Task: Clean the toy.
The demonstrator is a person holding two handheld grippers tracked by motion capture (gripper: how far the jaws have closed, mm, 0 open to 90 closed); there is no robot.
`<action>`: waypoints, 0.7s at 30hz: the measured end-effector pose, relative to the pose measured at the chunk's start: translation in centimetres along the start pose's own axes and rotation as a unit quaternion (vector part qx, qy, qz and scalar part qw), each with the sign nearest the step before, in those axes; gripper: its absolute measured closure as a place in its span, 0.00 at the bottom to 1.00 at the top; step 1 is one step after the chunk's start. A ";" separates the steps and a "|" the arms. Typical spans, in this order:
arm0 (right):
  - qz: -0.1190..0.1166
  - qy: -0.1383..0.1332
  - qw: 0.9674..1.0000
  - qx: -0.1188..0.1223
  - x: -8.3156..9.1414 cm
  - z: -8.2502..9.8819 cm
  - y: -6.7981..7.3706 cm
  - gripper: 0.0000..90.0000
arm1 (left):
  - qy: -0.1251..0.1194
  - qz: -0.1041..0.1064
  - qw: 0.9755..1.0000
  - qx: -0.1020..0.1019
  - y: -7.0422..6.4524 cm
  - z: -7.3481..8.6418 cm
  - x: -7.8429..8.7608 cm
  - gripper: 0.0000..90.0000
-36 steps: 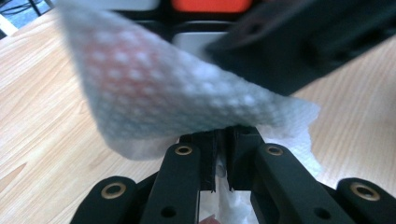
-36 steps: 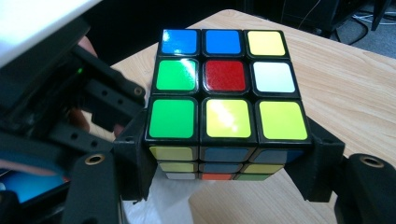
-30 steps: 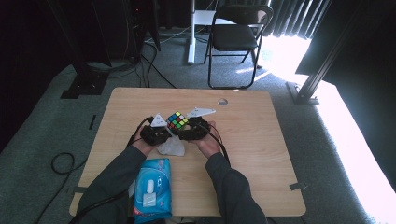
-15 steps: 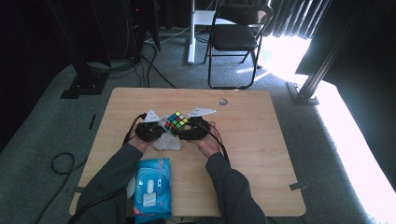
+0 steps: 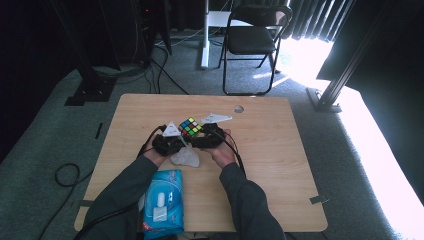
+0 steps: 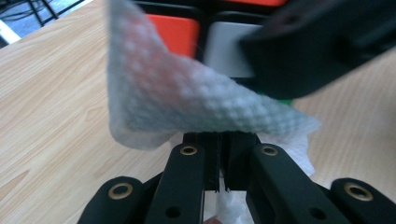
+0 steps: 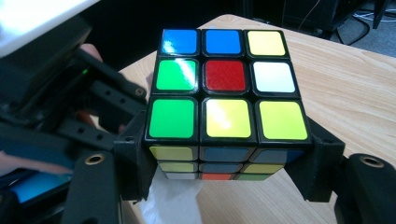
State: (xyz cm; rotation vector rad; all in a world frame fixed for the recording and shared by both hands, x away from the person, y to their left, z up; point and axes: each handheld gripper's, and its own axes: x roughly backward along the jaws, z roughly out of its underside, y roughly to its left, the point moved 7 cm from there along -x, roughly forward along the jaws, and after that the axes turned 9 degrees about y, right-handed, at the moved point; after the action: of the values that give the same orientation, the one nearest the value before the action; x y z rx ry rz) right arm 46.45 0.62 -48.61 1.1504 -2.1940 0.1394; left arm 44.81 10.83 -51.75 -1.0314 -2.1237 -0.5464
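Note:
A colourful puzzle cube (image 5: 190,127) (image 7: 224,88) is held just above the wooden table (image 5: 280,150), and my right gripper (image 5: 199,136) (image 7: 226,158) is shut on its two sides. My left gripper (image 5: 180,142) (image 6: 219,137) is shut on a white wet wipe (image 6: 187,102). The wipe drapes up against the cube's orange and white side (image 6: 177,32). More of the wipe (image 5: 185,157) (image 7: 173,200) hangs bunched under the cube, down to the table. In the left gripper view a black jaw of the right gripper crosses the upper right.
A blue pack of wipes (image 5: 161,202) lies at the table's near edge by the person's left forearm. A round cable hole (image 5: 238,109) sits at the far middle. A black folding chair (image 5: 252,40) stands beyond the table, and cables trail on the floor at left.
The left gripper has shifted slightly beside the cube with the wipe in it. The cube and the right gripper have stayed where they were.

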 end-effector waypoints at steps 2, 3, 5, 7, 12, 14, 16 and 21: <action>0.001 -0.001 1.000 -0.002 0.0 0.0 -0.1 0.38 | -0.002 0.000 1.000 -0.002 -0.1 0.0 0.1 0.96; 0.001 -0.002 1.000 -0.002 0.1 0.0 -0.1 0.38 | -0.004 0.001 1.000 -0.002 -0.1 -0.1 0.1 0.96; 0.002 -0.003 1.000 -0.002 0.1 0.0 -0.2 0.38 | -0.006 0.001 1.000 -0.001 -0.1 -0.1 0.2 0.96; 0.005 -0.001 1.000 -0.003 0.1 0.0 -0.3 0.38 | -0.008 -0.002 1.000 0.000 0.1 0.0 0.3 0.96; 0.009 0.000 1.000 -0.003 0.3 0.2 -0.6 0.38 | -0.020 -0.002 1.000 0.013 0.6 0.2 0.8 0.96; 0.011 0.001 1.000 -0.004 0.3 0.4 -0.7 0.38 | -0.024 -0.002 0.999 0.022 0.9 0.3 1.1 0.96; 0.009 0.003 1.000 -0.006 0.4 0.7 -0.8 0.38 | -0.028 -0.004 0.999 0.031 1.2 0.5 1.2 0.96; 0.013 0.009 1.000 -0.006 0.5 1.3 -1.2 0.38 | -0.033 -0.012 0.998 0.046 2.0 0.7 1.6 0.96</action>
State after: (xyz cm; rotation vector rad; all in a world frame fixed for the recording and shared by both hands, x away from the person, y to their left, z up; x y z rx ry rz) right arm 46.54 -0.91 -49.55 1.1096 -2.1925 0.1478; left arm 45.46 13.28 -50.89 -0.9865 -2.2002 -0.4275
